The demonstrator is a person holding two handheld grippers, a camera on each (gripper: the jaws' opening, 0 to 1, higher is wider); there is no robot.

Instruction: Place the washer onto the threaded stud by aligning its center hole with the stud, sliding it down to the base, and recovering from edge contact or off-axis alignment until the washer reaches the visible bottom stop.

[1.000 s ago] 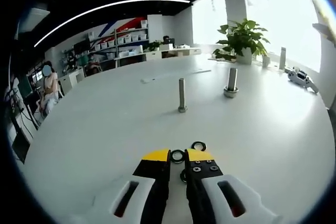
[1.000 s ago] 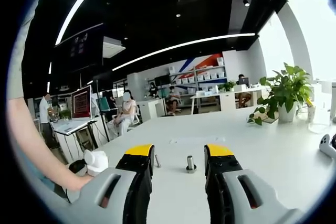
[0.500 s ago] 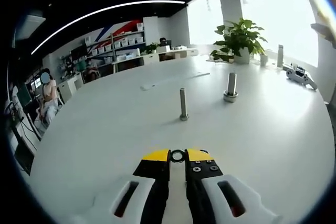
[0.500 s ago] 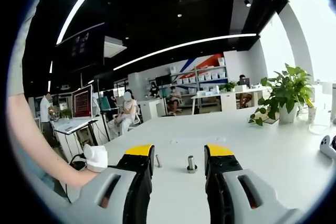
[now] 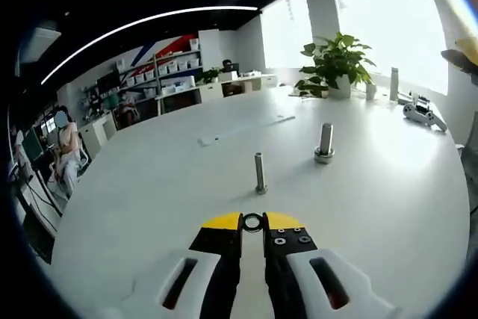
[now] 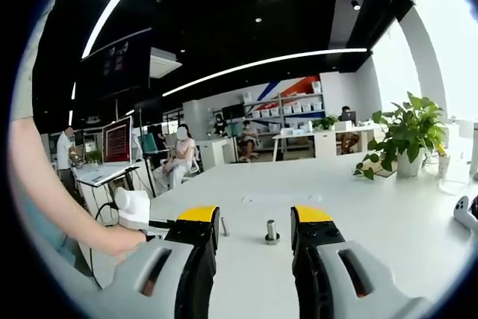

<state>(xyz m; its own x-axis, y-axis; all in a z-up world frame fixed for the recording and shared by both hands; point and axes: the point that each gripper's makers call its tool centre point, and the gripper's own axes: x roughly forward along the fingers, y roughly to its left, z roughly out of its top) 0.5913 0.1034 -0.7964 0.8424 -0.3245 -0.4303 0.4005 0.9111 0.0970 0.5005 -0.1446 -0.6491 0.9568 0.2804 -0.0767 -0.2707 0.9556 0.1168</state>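
Fingers of the left gripper (image 5: 252,223) pinch a small dark metal ring washer (image 5: 252,222) between their yellow tips, short of the thin grey threaded stud (image 5: 259,173) on the white surface (image 5: 149,192); the right gripper (image 6: 254,218) is spread, empty.

— Washer (image 5: 252,222)? Small, dark, ring-shaped, centre hole open to the camera, pinched at its sides between yellow-tipped jaws, held up clear of the white table (image 5: 149,184).

— And the threaded stud (image 5: 259,173)? Slim, grey, metal, upright on that table, small flange at the foot, bare all the way down. Straight beyond the washer, well apart from it.

— Seen from the right gripper view? Thin upright pin (image 6: 223,227) on the table, too small to tell more.
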